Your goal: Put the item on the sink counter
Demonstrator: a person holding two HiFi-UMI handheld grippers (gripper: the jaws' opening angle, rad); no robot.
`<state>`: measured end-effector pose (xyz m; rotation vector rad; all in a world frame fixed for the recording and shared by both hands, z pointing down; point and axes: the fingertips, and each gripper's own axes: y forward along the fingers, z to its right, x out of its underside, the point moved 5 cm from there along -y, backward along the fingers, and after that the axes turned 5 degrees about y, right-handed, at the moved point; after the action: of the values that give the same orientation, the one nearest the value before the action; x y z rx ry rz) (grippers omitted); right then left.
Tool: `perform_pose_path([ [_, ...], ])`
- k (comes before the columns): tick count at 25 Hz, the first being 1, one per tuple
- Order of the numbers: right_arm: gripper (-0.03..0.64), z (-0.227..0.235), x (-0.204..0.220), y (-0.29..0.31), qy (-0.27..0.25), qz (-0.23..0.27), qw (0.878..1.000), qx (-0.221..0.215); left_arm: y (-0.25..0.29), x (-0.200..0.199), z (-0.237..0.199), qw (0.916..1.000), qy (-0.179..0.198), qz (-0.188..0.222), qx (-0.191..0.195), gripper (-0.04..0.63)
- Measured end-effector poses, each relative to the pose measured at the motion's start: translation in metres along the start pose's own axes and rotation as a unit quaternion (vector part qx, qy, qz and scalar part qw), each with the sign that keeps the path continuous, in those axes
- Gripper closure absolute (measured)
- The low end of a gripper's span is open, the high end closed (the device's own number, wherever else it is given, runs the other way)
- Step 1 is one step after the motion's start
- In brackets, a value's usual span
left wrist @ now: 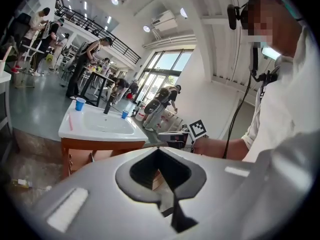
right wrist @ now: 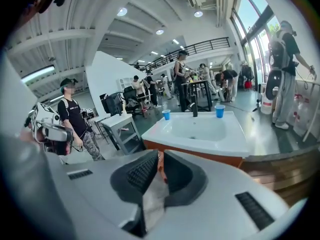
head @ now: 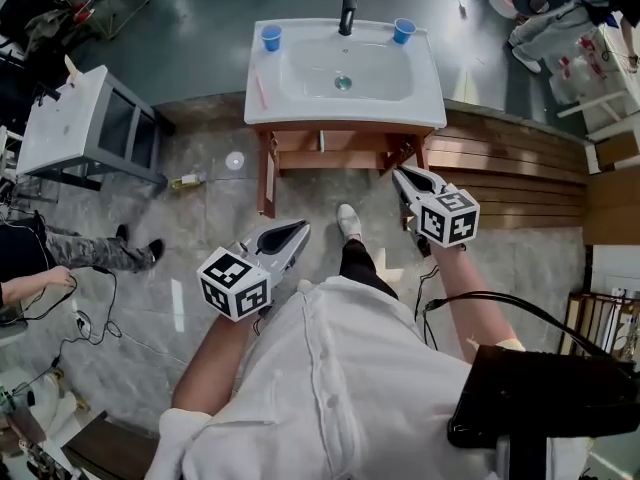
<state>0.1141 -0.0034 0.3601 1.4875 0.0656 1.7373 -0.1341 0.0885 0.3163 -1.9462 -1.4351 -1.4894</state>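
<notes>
Far left: grey side table (head: 60, 128) standing well apart from the sink. White sink counter (head: 430, 103) sitting ahead on a wooden cabinet (head: 330, 148). A blue cup (head: 271, 37) is standing at its back left corner. A thin pink item (head: 262, 90) is lying on the counter's left rim, just in front of that cup. Black faucet (head: 347, 13) rising at back centre, second blue cup (head: 403, 30) standing at back right. Left gripper (head: 302, 228) hovering short of the cabinet, jaws pressing together, nothing between them. Right gripper (head: 398, 174) hovering near the cabinet's right leg, jaws meeting tip to tip, gripping nothing.
</notes>
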Motion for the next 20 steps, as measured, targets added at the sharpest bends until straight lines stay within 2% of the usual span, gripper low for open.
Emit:
perform_pose_path([
  [6,0.6,0.072,-0.067,0.062,-0.039,0.002,0.999,0.006,0.038,-0.031,-0.038,0.9995,-0.01,-0.001,-0.029,0.589],
  [8,0.523,0.101,-0.087,0.08,-0.044,0.004,0.999,0.012,0.055,-0.043,-0.047,0.9993,-0.013,0.0,-0.036,0.59],
  [13,0.491,0.185,-0.127,0.122,-0.043,0.008,0.998,0.04,0.111,-0.078,-0.071,0.9985,-0.02,-0.001,-0.051,0.589],
  [20,0.39,0.274,-0.172,0.182,-0.052,0.024,0.996,0.065,0.176,-0.117,-0.097,0.9977,-0.025,0.001,-0.062,0.589],
])
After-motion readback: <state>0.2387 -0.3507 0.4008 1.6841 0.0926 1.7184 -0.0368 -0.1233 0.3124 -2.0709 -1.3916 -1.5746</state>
